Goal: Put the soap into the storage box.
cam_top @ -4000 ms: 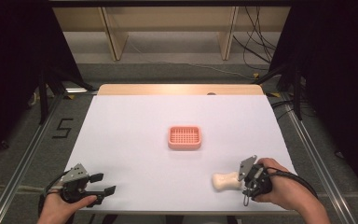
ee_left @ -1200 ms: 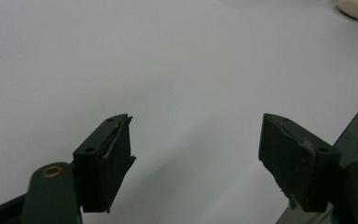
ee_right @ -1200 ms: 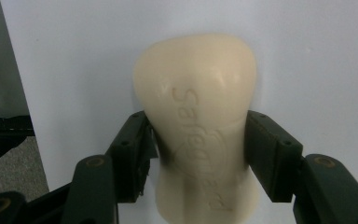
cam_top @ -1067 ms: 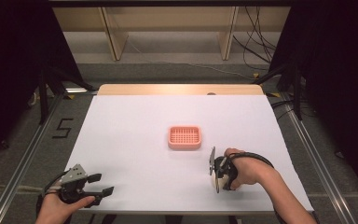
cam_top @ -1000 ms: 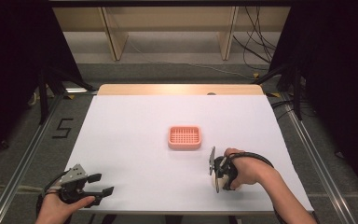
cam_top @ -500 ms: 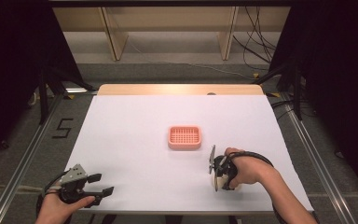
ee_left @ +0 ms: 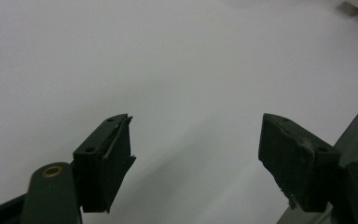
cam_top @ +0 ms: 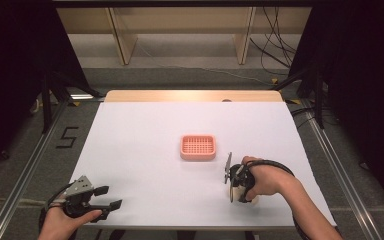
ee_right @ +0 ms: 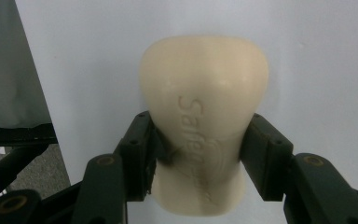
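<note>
A cream bar of soap (ee_right: 204, 74) with raised lettering lies on the white table (cam_top: 145, 150). My right gripper (ee_right: 201, 123) is shut on it, the two black pads pressing its narrow waist from both sides. In the high view the right gripper (cam_top: 236, 187) sits right of centre near the front, pointing down, with the soap (cam_top: 240, 196) showing pale beneath it. My left gripper (cam_top: 109, 197) rests at the front left corner. In its own view the left gripper (ee_left: 196, 135) is open with only bare table between the jaws.
A pink slotted soap dish (cam_top: 198, 146) stands empty at the table's middle, a short way beyond and left of the right gripper. The table's wooden far edge (cam_top: 190, 96) and metal rails (cam_top: 330, 155) along both sides bound the surface.
Since four seconds ago my right gripper has moved left over the soap and shut on it. Over the last second nothing has visibly moved. The left hand has stayed put.
</note>
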`<act>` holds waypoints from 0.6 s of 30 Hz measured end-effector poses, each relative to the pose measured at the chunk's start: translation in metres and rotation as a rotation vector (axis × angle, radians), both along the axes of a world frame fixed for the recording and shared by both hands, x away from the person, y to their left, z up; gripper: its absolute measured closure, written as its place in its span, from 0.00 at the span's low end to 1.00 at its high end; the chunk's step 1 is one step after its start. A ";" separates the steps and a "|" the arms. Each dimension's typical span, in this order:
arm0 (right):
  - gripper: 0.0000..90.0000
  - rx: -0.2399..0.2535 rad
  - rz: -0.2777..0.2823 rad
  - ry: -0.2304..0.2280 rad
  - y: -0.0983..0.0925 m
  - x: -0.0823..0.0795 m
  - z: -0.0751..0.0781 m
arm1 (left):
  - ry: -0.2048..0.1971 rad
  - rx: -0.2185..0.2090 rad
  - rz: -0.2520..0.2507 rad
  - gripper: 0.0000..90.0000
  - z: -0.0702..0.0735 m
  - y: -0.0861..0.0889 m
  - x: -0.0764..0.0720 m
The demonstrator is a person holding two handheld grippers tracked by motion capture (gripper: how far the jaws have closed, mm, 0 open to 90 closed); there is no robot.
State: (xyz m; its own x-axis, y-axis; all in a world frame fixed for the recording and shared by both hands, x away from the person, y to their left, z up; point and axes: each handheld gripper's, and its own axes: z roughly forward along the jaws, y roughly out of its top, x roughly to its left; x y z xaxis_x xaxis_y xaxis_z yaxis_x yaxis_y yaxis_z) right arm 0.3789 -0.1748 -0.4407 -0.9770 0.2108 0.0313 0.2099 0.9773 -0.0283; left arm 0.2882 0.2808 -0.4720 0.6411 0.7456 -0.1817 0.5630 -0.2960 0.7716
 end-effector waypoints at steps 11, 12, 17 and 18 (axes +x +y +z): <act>0.56 0.009 0.000 0.008 -0.003 0.008 0.009 | 0.005 -0.002 -0.003 0.28 0.000 -0.003 0.002; 0.56 0.006 0.008 0.006 -0.003 0.009 0.010 | 0.005 -0.005 0.000 0.28 0.000 -0.003 0.001; 0.56 0.028 0.042 0.000 -0.004 0.014 0.010 | 0.000 -0.005 0.007 0.28 -0.001 -0.003 0.002; 0.56 0.022 0.024 0.006 -0.003 0.014 0.010 | 0.001 -0.003 0.004 0.28 0.000 -0.002 0.002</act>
State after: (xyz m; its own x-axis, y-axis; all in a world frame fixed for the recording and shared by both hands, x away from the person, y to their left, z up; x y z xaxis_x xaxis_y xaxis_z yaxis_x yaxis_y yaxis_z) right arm 0.3925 -0.1780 -0.4304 -0.9816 0.1865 0.0416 0.1864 0.9824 -0.0075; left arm 0.2899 0.2783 -0.4721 0.6382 0.7474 -0.1847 0.5650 -0.2918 0.7717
